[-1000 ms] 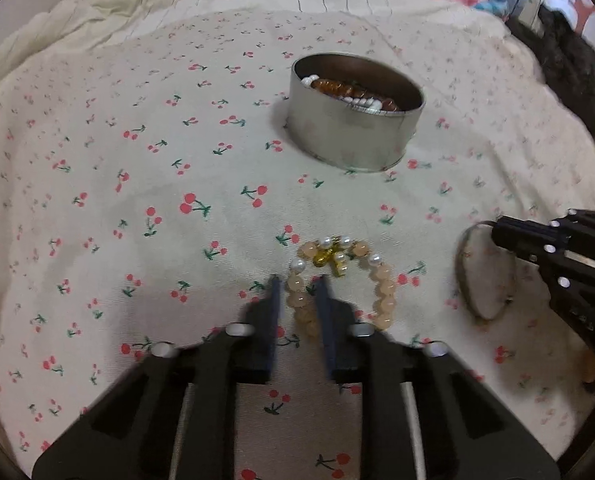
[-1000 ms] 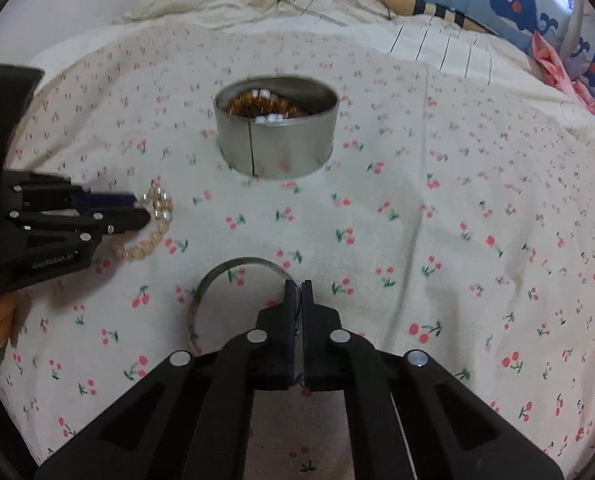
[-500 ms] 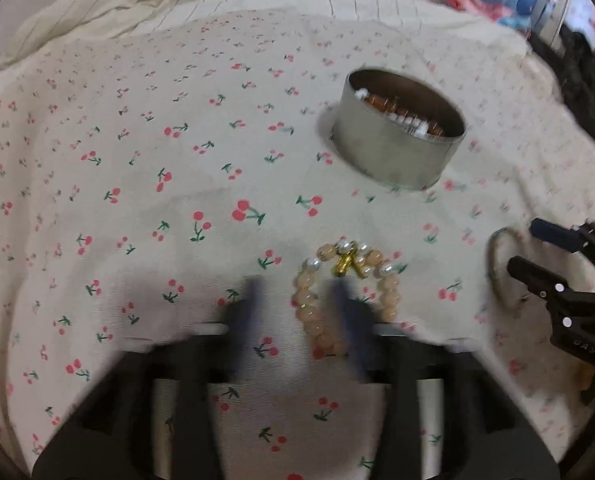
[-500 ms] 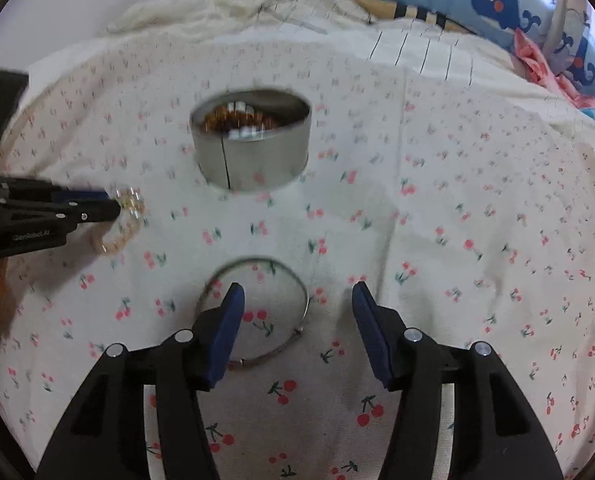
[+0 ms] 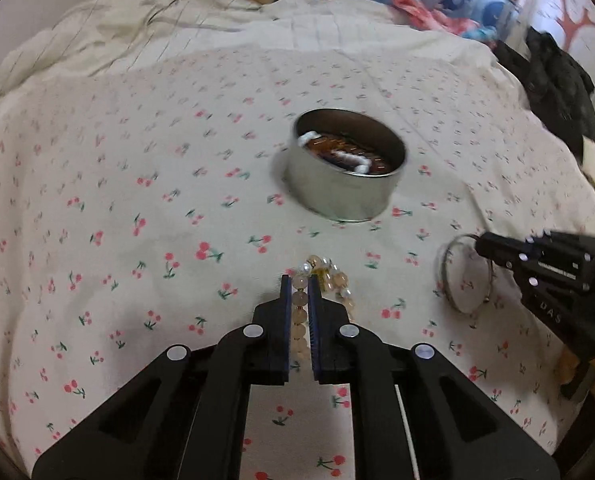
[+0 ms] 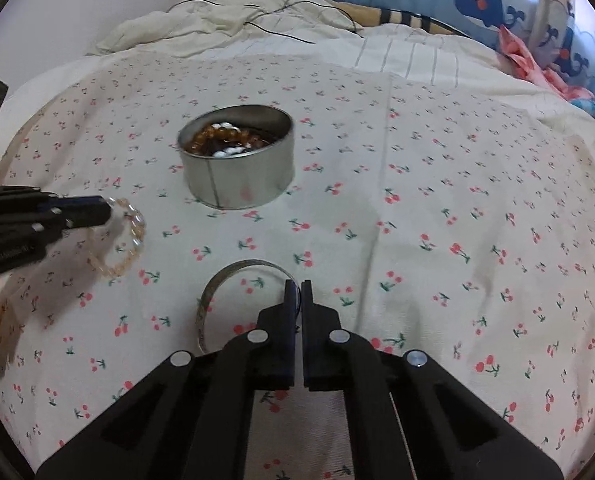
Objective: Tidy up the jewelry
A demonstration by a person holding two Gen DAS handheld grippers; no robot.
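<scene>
A beaded bracelet [image 5: 329,280] of pale peach stones, small pearls and a gold charm is clamped between the jaws of the left gripper [image 5: 299,280], which have just been closing on one side of the strand; in the right wrist view the loop appears to hang partly clear of the cloth, though blur makes that hard to confirm. Just beside it, a thin metal bangle [image 6: 217,292] is pinched at its rim by the right gripper [image 6: 296,285], whose jaws have likewise just been closing on it, the rest of the ring lying low over the fabric. Beyond both pieces stands a round metal tin [image 6: 237,184], lid off, already holding amber-brown beads and a white pearl strand [image 5: 353,156], which suggests part of the sorting is done. What is left, judging by the scene, is to carry these two last loose pieces across to the tin and let them go inside; no other jewelry shows on the cloth. Everything sits on a cream bedsheet printed with red cherries [image 6: 437,220], spread over a bed with a rumpled pale duvet [image 6: 217,20] at its far end, a thin black cable [image 6: 281,28] trailing across it, and whale-print fabric [image 6: 477,0] along the wall behind.
</scene>
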